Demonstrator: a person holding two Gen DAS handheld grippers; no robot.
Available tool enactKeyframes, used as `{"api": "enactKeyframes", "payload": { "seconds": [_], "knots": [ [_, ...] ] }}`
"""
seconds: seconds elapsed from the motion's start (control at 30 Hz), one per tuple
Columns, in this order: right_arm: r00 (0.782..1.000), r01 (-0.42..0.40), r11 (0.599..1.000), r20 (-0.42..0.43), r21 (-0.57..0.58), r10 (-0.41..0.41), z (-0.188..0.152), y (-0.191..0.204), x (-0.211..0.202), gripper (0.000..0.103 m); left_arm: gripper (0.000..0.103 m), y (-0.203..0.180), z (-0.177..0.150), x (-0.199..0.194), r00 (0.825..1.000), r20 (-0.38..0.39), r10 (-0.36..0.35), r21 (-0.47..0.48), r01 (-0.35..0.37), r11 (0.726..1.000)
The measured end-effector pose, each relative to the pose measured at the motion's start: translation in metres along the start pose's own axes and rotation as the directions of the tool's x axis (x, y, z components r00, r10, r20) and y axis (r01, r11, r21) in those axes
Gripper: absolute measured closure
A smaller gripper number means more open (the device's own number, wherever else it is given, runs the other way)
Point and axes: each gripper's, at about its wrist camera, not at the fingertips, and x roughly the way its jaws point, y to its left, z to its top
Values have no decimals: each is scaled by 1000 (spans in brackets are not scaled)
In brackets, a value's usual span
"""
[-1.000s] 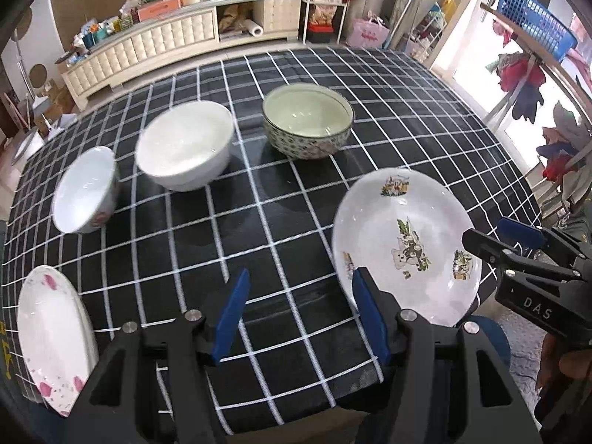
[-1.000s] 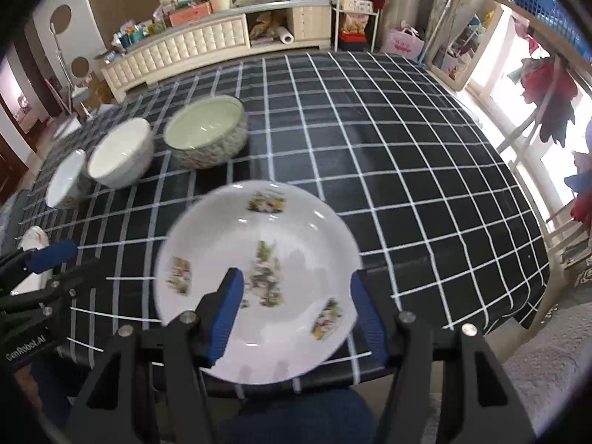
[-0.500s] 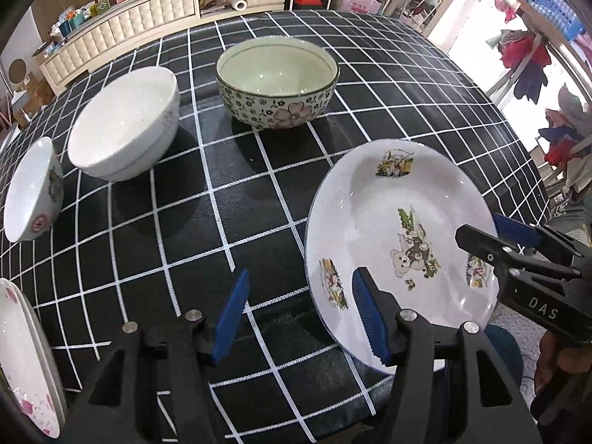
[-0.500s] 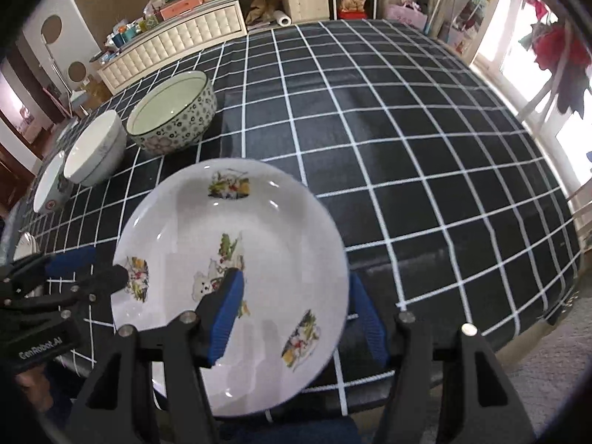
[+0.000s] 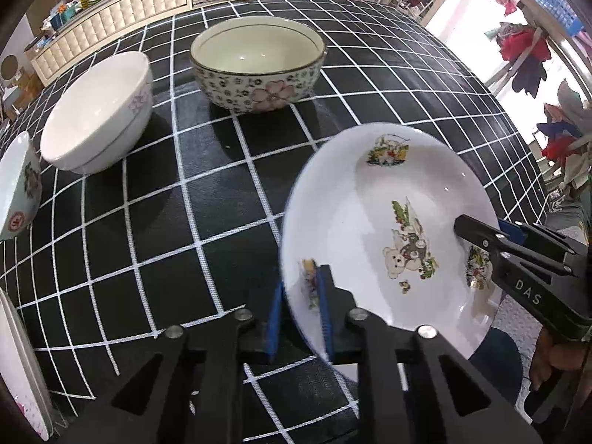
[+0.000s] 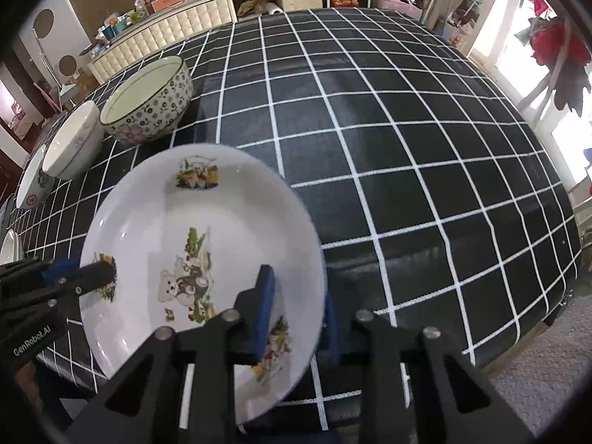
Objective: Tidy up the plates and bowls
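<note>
Both grippers have hold of the same bear-print plate (image 5: 388, 229). The left gripper (image 5: 301, 314) is closed down on its near-left rim, one blue finger above the rim and one below. The right gripper (image 6: 296, 314) is pinched on the near-right rim in the same way. The plate sits tilted between them at the near edge of the desk (image 6: 407, 148); whether it is fully off the cloth I cannot tell.

Little of the sorting looks finished. Ahead of the left fingers the floral-patterned bowl (image 5: 259, 66) stands alone. To its left come a plain white bowl (image 5: 98, 111) and a smaller bowl with a red mark (image 5: 18, 192), all apart and not nested. A pink-flecked plate (image 5: 22, 381) lies far to the left of the fingers, so the held plate probably belongs there, with the bowls still to be stacked.

The desk wears a black cloth with a white grid. Beyond it runs a cream tufted cabinet (image 6: 166, 33) loaded with clutter, and to the right of the fingers clothes hang (image 6: 558, 59) by bright windows.
</note>
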Motion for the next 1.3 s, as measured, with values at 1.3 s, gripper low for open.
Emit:
{"api": "enactKeyframes", "payload": {
  "seconds": [1.3],
  "knots": [
    [979, -166, 957, 77, -239, 189, 10, 210, -46, 79, 87, 186, -92, -140, 975, 150, 165, -279, -118, 953]
  ]
}}
